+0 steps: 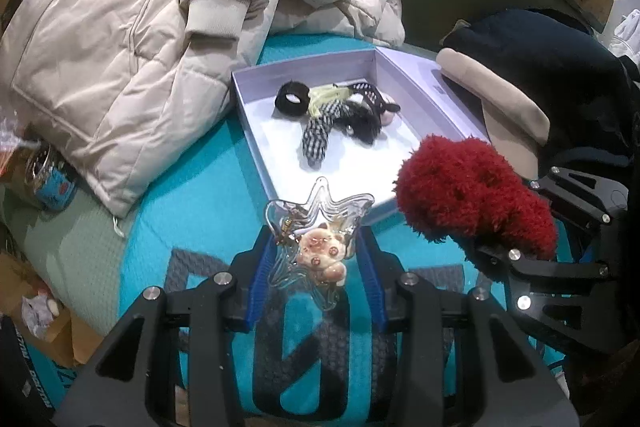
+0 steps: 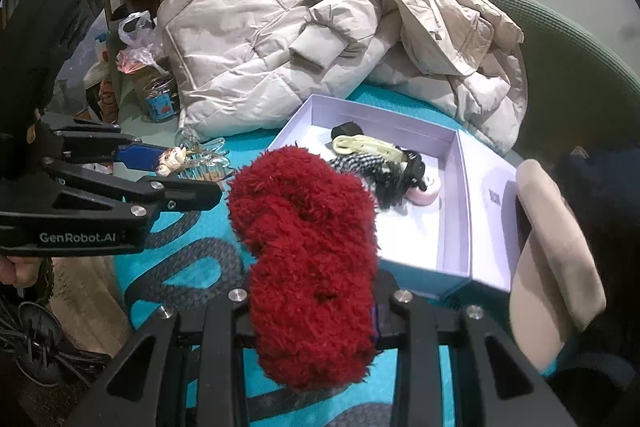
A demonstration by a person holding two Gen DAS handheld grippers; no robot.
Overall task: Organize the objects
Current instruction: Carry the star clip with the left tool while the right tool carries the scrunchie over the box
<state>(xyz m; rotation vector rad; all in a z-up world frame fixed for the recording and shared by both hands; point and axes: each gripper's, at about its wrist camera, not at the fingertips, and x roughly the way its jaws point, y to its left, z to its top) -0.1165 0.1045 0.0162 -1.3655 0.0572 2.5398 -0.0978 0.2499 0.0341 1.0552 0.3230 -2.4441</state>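
The left gripper [image 1: 316, 259] is held low over the teal mat [image 1: 192, 187], closed on a clear star clip [image 1: 316, 215] (a small cat charm sits on it), just short of the box [image 1: 256, 143]. Beside it, the right gripper [image 2: 312, 311] is clamped on a red scrunchie [image 2: 308, 251] at the box's near corner. Inside the box, a black scrunchie [image 1: 292, 99], a yellow clip [image 1: 326, 95] and checked hair ties [image 1: 318, 135] are heaped together.

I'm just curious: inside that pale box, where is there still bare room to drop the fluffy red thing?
The box floor is bare along its near half, between the hair accessories and the front wall. The far part is crowded with those accessories. Outside it, the beige jacket covers the cushion; only the teal mat in front lies open.
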